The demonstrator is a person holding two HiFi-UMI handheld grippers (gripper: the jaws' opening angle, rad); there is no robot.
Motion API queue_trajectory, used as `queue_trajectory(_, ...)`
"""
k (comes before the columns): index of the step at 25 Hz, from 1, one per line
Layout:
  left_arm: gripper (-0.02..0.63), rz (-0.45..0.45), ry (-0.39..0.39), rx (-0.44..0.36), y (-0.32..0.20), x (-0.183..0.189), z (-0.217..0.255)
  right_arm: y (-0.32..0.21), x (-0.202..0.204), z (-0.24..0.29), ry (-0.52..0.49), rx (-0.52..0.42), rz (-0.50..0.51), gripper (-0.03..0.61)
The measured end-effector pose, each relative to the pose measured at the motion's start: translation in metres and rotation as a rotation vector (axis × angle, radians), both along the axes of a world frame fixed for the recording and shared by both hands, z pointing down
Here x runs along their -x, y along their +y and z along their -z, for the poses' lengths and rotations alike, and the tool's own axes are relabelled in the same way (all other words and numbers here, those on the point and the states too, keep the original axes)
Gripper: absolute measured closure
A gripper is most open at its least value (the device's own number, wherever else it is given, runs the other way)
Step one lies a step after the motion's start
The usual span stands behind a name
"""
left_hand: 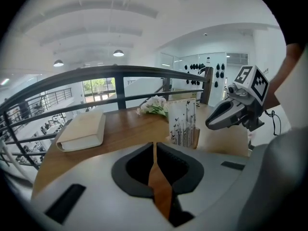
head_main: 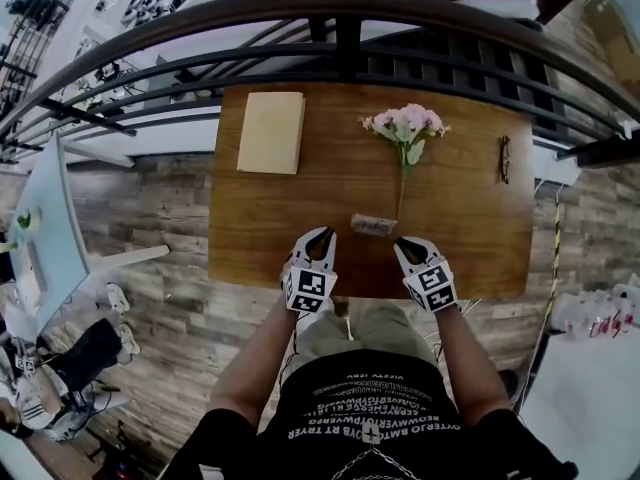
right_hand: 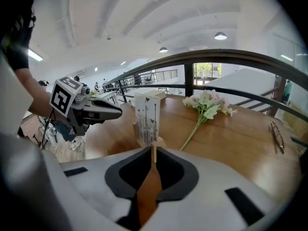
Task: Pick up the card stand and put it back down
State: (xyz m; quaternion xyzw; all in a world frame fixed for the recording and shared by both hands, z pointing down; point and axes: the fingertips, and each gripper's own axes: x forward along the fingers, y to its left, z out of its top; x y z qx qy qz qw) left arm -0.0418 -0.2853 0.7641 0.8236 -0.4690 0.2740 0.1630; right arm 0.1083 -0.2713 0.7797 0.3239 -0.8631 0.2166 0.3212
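Observation:
The card stand [head_main: 373, 225] stands upright on the wooden table [head_main: 290, 238], a white card with black plant and butterfly print in a small wooden base. It shows ahead of both grippers [left_hand: 183, 124] [right_hand: 147, 119]. My left gripper [head_main: 322, 236] hovers just left of it, jaws shut and empty [left_hand: 154, 146]. My right gripper [head_main: 402, 244] hovers just right of it, jaws shut and empty [right_hand: 153, 150]. Neither touches the stand. Each gripper appears in the other's view, the right one [left_hand: 211, 123] and the left one [right_hand: 118, 113].
A closed cream book [head_main: 271, 131] lies at the table's far left. A pink flower sprig [head_main: 405, 133] lies behind the stand, stem toward it. A small dark object [head_main: 505, 158] lies at the far right. A dark railing [head_main: 340, 28] runs past the far edge.

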Motion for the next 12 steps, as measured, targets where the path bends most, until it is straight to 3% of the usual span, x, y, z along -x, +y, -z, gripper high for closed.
queue_trajectory(7,0.578,-0.049,0.003,0.042,-0.002,-0.018,-0.028,-0.007,0.008,-0.024,-0.028,0.024,0.018,0.422)
queue_trajectory(12,0.532,-0.088,-0.007,0.088,0.0,-0.027,-0.045,-0.013,0.011,-0.03,-0.043,0.006,0.106,0.387)
